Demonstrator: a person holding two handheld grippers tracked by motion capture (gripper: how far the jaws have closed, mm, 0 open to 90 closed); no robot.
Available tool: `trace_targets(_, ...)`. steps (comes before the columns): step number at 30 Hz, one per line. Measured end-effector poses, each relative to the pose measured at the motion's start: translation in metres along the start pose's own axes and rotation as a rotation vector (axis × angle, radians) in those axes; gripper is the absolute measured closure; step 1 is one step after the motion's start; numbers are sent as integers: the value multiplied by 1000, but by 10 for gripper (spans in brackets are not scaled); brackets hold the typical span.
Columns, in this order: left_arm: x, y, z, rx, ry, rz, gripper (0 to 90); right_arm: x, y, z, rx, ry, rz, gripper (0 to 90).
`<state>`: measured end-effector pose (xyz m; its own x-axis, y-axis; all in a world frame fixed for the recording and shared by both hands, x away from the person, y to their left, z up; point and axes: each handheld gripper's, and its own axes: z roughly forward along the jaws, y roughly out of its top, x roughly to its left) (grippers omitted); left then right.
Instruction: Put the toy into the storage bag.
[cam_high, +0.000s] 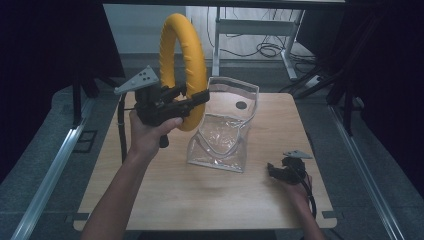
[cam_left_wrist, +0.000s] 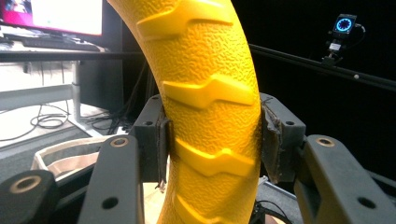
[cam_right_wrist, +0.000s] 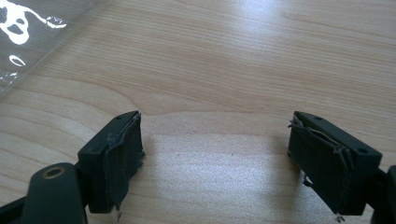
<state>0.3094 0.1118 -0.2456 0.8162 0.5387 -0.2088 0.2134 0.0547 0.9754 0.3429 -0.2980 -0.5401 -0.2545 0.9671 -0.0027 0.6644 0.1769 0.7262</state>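
The left gripper (cam_high: 192, 97) is squeezed tight on a big yellow bumpy rubber ring (cam_high: 182, 65), held up in the air above the light wooden table (cam_high: 165, 195) w/ a see-through plastic bag (cam_high: 222, 140) just beside it, & the right gripper (cam_right_wrist: 215, 154) sits low over the wood, jaws wide apart.

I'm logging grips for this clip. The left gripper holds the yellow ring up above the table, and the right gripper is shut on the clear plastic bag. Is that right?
Not quite. The right gripper is open and empty, low over bare wood beside the clear plastic bag, as the right gripper view shows. The rest stands: the left gripper holds the yellow ring up above the table.
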Motion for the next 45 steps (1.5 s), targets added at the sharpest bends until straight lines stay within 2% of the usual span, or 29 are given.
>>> trace_targets(11,-4,0,15,9,-14,2,505,0,0,0,0,0,-2,180)
trace_targets(21,-15,6,27,2,-56,12,505,0,0,0,0,-1,-2,180)
trace_targets(24,-18,7,34,6,-76,7,505,-1,0,0,0,0,-4,180)
trace_targets(34,-23,10,52,16,-103,-6,505,0,0,0,2,0,-4,180)
trace_targets(45,-33,14,70,28,-138,15,505,0,0,0,2,0,-2,180)
